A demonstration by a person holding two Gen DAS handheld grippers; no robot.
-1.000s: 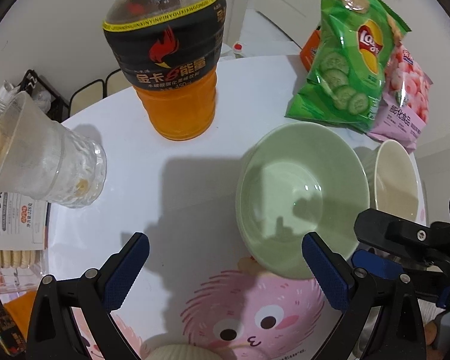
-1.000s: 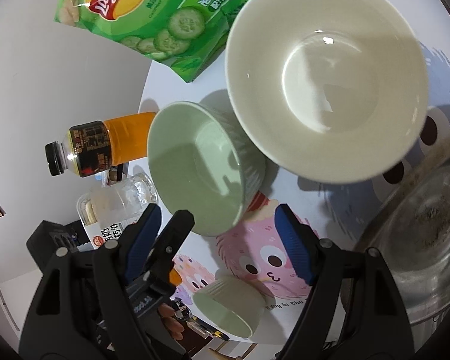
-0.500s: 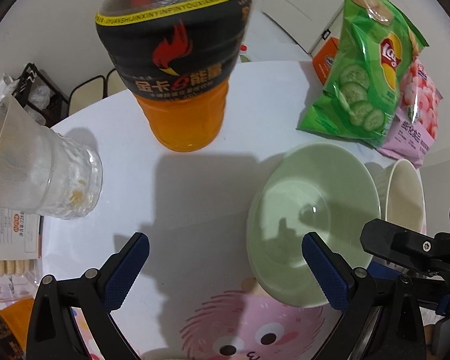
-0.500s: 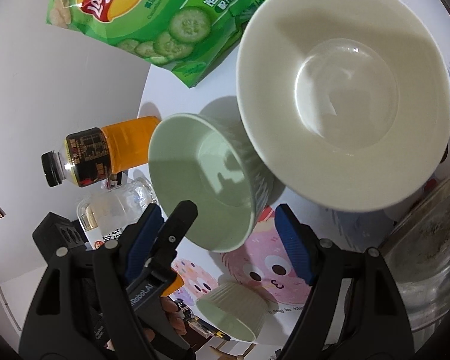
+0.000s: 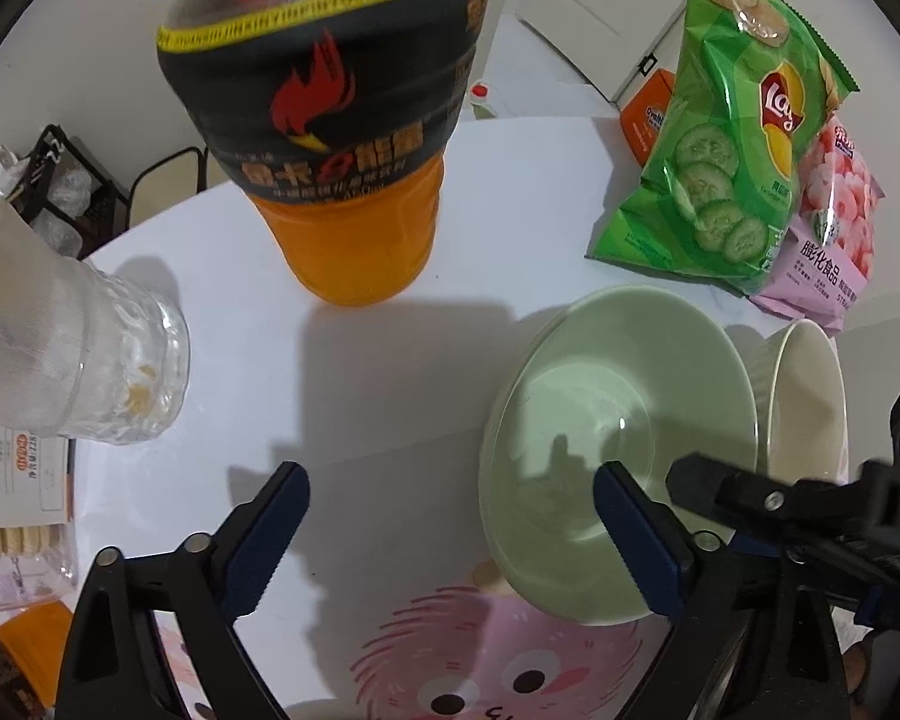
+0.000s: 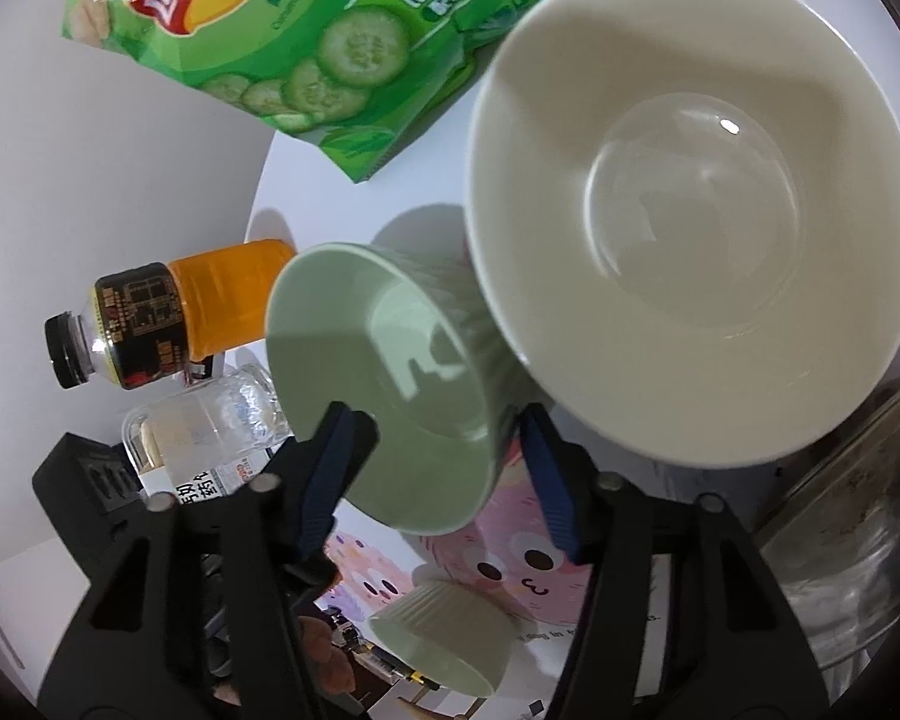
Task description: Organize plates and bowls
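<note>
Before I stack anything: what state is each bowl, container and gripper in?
Green bowl: upright, empty, between the closing right gripper jaws.
Cream bowl: upright, empty.
Small green bowl: upside down.
Orange drink bottle: standing, capped.
Left gripper: closing, nothing between jaws.

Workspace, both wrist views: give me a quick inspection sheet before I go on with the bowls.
Surface: white table with a pink cartoon mat.
Job's things: green bowl upright beside the larger cream bowl; a small green ribbed cup sits nearer the mat's edge.
Clutter: orange drink bottle, glass tumbler, green chip bag, pink snack bag, cracker pack.
Grippers: right gripper closing, the green bowl's near rim between its fingers, contact unclear; left gripper closing slightly over bare table, holding nothing.
Cables: nothing seen.
Surroundings: white wall, dark wire rack behind the table.
</note>
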